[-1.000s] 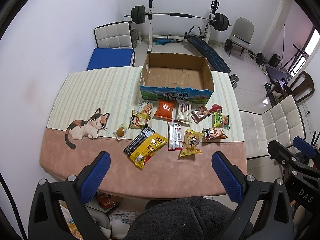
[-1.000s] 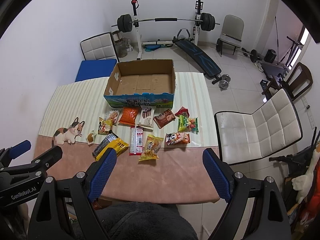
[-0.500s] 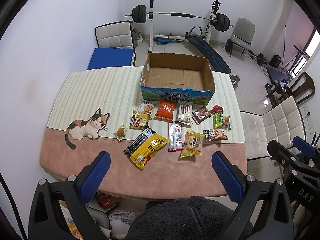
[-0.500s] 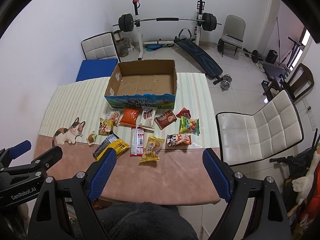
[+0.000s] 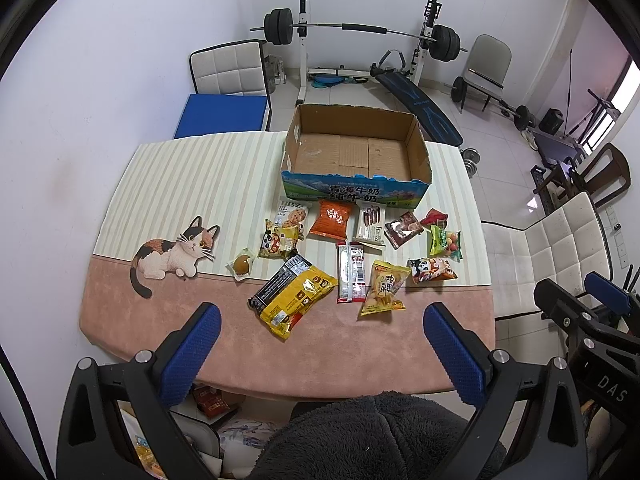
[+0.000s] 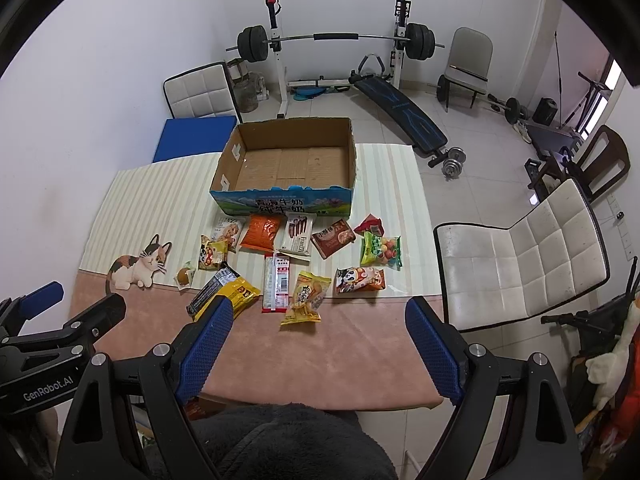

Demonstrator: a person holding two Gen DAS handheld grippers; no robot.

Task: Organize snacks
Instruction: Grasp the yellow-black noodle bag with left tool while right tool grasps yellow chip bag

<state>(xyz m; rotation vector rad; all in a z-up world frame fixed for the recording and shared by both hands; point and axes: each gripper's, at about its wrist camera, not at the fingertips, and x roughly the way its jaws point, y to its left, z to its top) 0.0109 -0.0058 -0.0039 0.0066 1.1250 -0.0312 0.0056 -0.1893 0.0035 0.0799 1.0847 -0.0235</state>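
Observation:
An open, empty cardboard box (image 5: 356, 156) (image 6: 288, 164) stands at the far side of the table. Several snack packets lie in front of it: a yellow-black bag (image 5: 294, 294) (image 6: 224, 292), an orange packet (image 5: 331, 219) (image 6: 261, 232), a red-white bar pack (image 5: 351, 271) (image 6: 277, 282), a yellow chip bag (image 5: 383, 288) (image 6: 306, 299) and a panda packet (image 5: 432, 270) (image 6: 360, 280). My left gripper (image 5: 320, 338) is open and empty, held high above the near table edge. My right gripper (image 6: 318, 338) is open and empty at the same height.
The table (image 5: 160, 184) has a striped and pink cloth with a cat picture (image 5: 172, 254). A white chair (image 6: 516, 252) stands right of the table, another chair with a blue seat (image 5: 224, 92) stands behind it. A barbell rack (image 5: 360, 32) and bench fill the back.
Both grippers have drifted slightly, so the table and box sit a touch further right in both views. Nothing on the table has moved.

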